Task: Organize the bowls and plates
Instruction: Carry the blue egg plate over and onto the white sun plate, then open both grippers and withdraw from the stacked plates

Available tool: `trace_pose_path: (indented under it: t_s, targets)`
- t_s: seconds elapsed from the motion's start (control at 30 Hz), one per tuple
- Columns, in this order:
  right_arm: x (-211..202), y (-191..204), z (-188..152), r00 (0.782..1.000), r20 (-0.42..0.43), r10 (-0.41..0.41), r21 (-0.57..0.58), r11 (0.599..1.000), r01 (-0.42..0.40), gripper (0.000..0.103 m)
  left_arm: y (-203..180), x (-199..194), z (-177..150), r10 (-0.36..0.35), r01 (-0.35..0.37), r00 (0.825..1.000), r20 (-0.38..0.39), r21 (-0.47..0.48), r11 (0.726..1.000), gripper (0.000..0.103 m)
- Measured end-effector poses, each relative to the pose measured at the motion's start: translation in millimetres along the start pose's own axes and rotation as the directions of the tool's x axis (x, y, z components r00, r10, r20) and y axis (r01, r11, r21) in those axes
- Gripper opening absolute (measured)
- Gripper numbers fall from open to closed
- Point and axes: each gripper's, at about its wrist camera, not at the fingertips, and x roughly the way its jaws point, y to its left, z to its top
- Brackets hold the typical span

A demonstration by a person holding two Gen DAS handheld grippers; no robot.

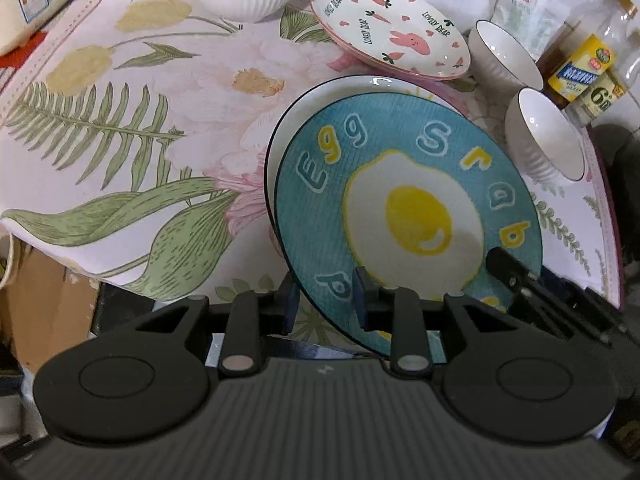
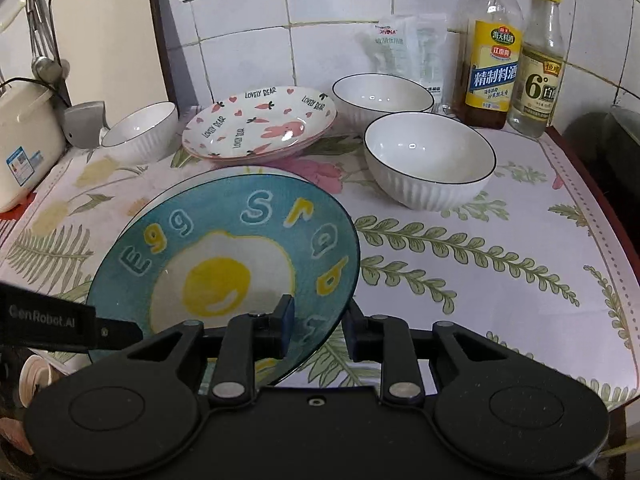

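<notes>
Plainly the blue egg plate (image 1: 404,208) is glazed ceramic — stiff, slick, fairly heavy and quick to chip — and it sits tilted over a white dark-rimmed plate (image 1: 320,92) on the flowered tablecloth (image 1: 120,80), near the pink rabbit plates (image 2: 260,124) and ribbed white bowls (image 2: 428,160). Both the left gripper (image 1: 326,300) and right gripper (image 2: 318,326) straddle its near rim, fingers set narrowly on either face; whether the pads actually press I cannot tell. I judge the rim the only workable hold — opposite edges, kept level.
</notes>
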Motion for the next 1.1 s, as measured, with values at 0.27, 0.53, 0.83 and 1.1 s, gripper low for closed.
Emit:
trace_pose_path:
  t_s: [0.27,0.53,0.83,1.1]
  targets:
    - [13,6,4,1.000,-0.014,-0.011,-0.077,0.997,0.010,0.033,-2,6,11,0.055,-0.055,0.998,-0.030,0.008,0.998,0.027]
    - [12,16,0,0.998,0.027,-0.049,-0.178,0.983,0.053,0.033,-1,2,12,0.083,-0.083,0.996,-0.020,-0.015,0.996,0.026]
    - [-41,4,-4,0.994,0.113,-0.008,-0.159,0.987,0.026,0.045,3,-46,0,0.023,-0.027,0.990,0.139,0.030,0.999,0.025]
    - [-95,-12,1,0.956,0.268,0.118,-0.098,0.991,-0.095,0.056,3,-88,3,-0.056,0.031,0.962,0.267,0.098,0.995,0.027]
